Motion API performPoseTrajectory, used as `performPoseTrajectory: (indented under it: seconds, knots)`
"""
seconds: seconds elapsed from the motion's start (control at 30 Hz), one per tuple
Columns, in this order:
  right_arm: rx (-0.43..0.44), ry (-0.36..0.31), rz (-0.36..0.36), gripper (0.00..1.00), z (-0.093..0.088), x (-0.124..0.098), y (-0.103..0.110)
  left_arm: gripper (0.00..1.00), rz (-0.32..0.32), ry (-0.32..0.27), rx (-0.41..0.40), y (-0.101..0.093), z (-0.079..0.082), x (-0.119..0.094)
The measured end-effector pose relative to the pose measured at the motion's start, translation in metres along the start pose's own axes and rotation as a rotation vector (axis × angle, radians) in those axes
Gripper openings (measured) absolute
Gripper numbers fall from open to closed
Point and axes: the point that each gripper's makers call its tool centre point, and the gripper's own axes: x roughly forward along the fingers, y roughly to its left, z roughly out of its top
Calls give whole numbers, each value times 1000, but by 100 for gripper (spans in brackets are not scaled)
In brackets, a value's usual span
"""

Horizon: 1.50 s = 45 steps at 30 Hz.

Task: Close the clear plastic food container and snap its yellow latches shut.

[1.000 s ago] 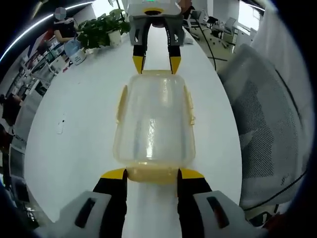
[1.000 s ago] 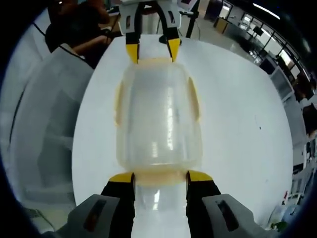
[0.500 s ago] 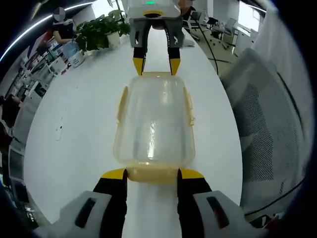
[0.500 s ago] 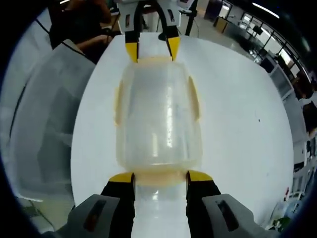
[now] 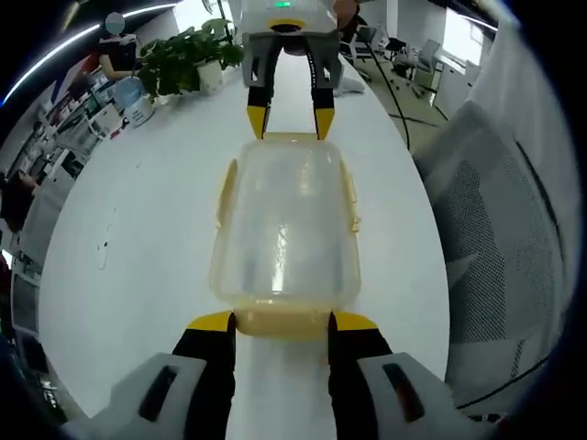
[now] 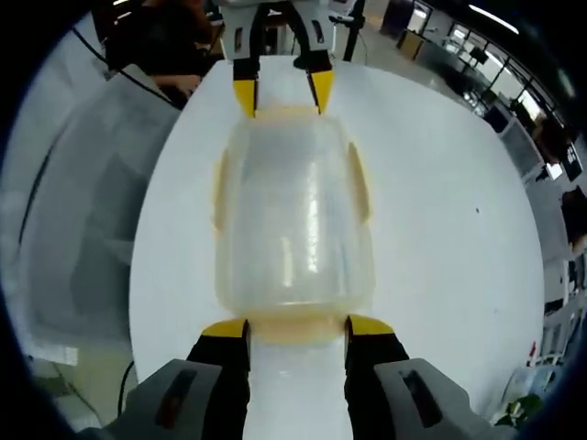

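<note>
- Fingertips (image 5: 213, 323) of the left gripper (image 5: 281, 323), yellow-capped, stand apart, one to each side of the near end latch (image 5: 280, 323) of the clear plastic food container (image 5: 284, 225); they sit just beside that latch, and whether they press it I cannot tell.
- Same picture in the right gripper view: the right gripper (image 6: 296, 327) has its yellow tips spread, bracketing the latch at its own end of the container (image 6: 293, 215), again right up against it.
- Across the box in the left gripper view, the right gripper (image 5: 290, 122) comes down from the top, its two tips parted and touching the far short edge of the container.
- Mirror of that in the right gripper view: the left gripper (image 6: 279, 97) hangs at the far end, tips apart at the container's edge.
- Container now: lid on, lying flat on the white table (image 5: 147, 202), lengthwise between the two grippers, with a yellow side latch (image 5: 225, 192) on one long side and another (image 5: 349, 197) on the other.
- Further out, a potted plant (image 5: 183, 57) stands near the far edge of the table.
- Off to the side, a grey mesh chair (image 5: 486, 229) stands just beside the table edge.
</note>
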Motion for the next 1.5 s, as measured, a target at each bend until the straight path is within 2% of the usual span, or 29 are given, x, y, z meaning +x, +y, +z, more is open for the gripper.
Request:
performPoseTrajectory:
  seconds: [0.8,1.23,1.5]
  knots:
    - [-4,9,11,39,-34,-13,-7,39,-1,-12,-13,2,32,18]
    - [0,7,29,39,-49,-15,-10,39,-12,-20,-23,3,44,26]
    - [8,1,43,39,-54,-12,-10,39,-23,-18,-24,3,45,31]
